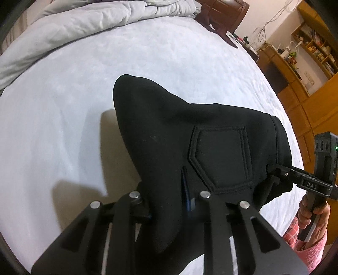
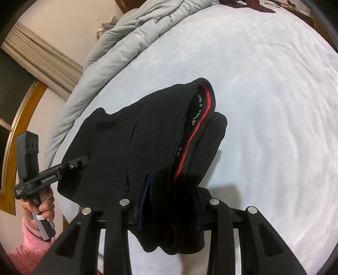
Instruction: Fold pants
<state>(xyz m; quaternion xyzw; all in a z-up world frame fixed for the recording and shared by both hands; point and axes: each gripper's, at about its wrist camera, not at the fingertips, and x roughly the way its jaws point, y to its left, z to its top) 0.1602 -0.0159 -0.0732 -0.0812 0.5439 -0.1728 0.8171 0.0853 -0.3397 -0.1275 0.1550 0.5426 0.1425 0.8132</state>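
The black pants (image 1: 190,135) hang bunched between both grippers above the pale bed. A back pocket (image 1: 221,156) faces the left wrist view. In the right wrist view the pants (image 2: 137,148) show the waistband with a red stripe (image 2: 194,135). My left gripper (image 1: 169,203) is shut on the pants' cloth; it also shows in the right wrist view (image 2: 82,161), at the left, pinching the edge. My right gripper (image 2: 169,203) is shut on the waistband end; it also shows in the left wrist view (image 1: 272,169), clamped on the right edge.
A pale blue bed sheet (image 1: 105,84) spreads below. A rumpled grey quilt (image 1: 74,25) lies along the far side. Wooden shelves and a desk (image 1: 306,63) stand beyond the bed at right. A dark red cloth (image 2: 253,4) lies at the far edge.
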